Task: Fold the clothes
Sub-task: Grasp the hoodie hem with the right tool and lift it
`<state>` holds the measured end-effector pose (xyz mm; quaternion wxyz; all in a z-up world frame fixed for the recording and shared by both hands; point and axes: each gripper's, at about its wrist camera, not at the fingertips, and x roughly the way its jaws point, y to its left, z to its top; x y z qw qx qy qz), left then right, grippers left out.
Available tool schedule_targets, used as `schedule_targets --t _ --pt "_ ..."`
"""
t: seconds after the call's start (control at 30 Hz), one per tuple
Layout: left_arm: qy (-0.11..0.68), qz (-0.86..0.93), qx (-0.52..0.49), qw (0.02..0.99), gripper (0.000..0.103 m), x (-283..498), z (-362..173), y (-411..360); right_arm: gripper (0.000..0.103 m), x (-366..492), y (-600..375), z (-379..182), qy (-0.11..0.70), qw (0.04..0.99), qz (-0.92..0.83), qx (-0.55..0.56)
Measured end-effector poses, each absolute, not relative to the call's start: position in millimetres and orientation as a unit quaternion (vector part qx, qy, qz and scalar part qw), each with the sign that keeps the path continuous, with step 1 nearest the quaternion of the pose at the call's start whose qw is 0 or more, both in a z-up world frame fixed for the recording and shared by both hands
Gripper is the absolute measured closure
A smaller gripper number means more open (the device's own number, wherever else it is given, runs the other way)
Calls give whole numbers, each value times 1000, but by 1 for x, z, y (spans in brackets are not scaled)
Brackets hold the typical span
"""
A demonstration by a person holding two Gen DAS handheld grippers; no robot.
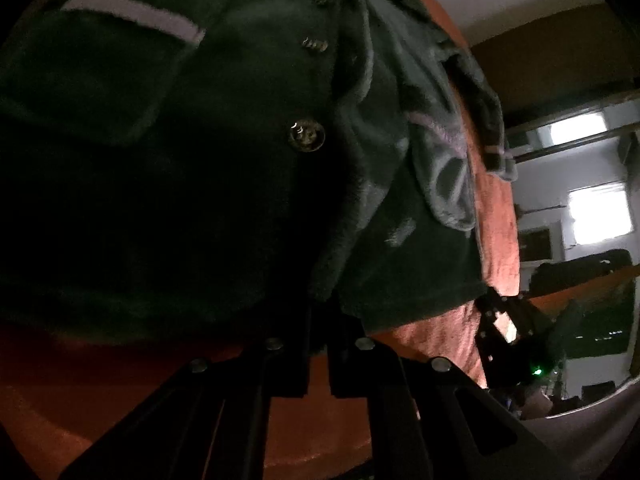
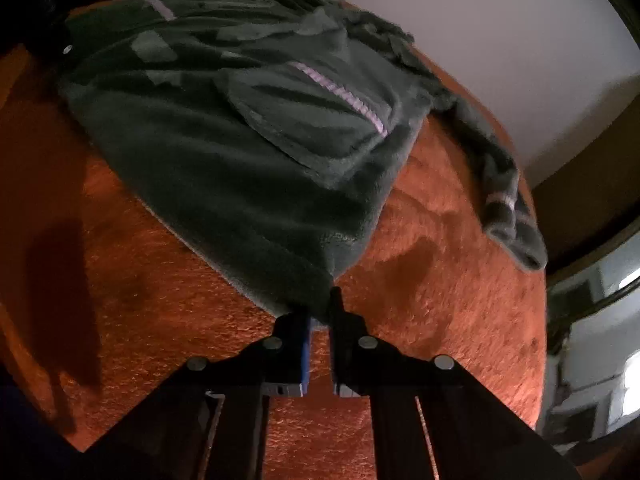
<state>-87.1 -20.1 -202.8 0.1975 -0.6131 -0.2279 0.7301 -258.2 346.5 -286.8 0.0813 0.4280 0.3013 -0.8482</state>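
A dark green fleece jacket [image 2: 240, 152] with lilac-trimmed pockets and brown buttons [image 1: 307, 136] lies on an orange blanket [image 2: 440, 280]. My right gripper [image 2: 320, 300] is shut on the jacket's bottom hem corner, which is lifted slightly off the blanket. My left gripper [image 1: 320, 312] is shut on the jacket's [image 1: 200, 160] bottom hem near the button placket; the fabric hangs over and hides the fingertips. The right gripper also shows in the left wrist view [image 1: 500, 320], at the jacket's other corner. One sleeve [image 2: 504, 200] trails off to the right.
The orange blanket [image 1: 496, 220] covers a bed that ends at the right. Beyond it are a white wall [image 2: 480, 40], a dark wooden frame [image 2: 592, 184] and bright windows [image 1: 600, 216].
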Motion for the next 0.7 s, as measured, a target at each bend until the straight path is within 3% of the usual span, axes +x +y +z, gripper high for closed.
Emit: schedule_targets --t 0.13,0.27,0.3,0.37,0.63,0.67,0.7 --pt "-159 737 -622 210 96 -79 -214 -7 97 -248 344 -289 319 77 -846 421" --pt "-157 731 -629 214 94 -74 -220 -7 95 -249 341 -291 322 90 -836 434" --pt "-151 732 -628 217 92 -74 -217 -7 92 -251 342 -286 314 96 -838 435" --pt "-132 728 -632 229 90 -72 -208 -7 72 -257 345 -273 287 109 -847 435" --pt "-85 752 -569 321 90 -71 -129 -16 67 -280 356 -221 178 162 -871 428" --pt "-79 765 -552 322 86 -81 -117 -16 67 -283 357 -215 164 168 -874 426" --pt "-75 778 -539 315 74 -96 -111 -13 66 -291 355 -211 158 170 -876 423"
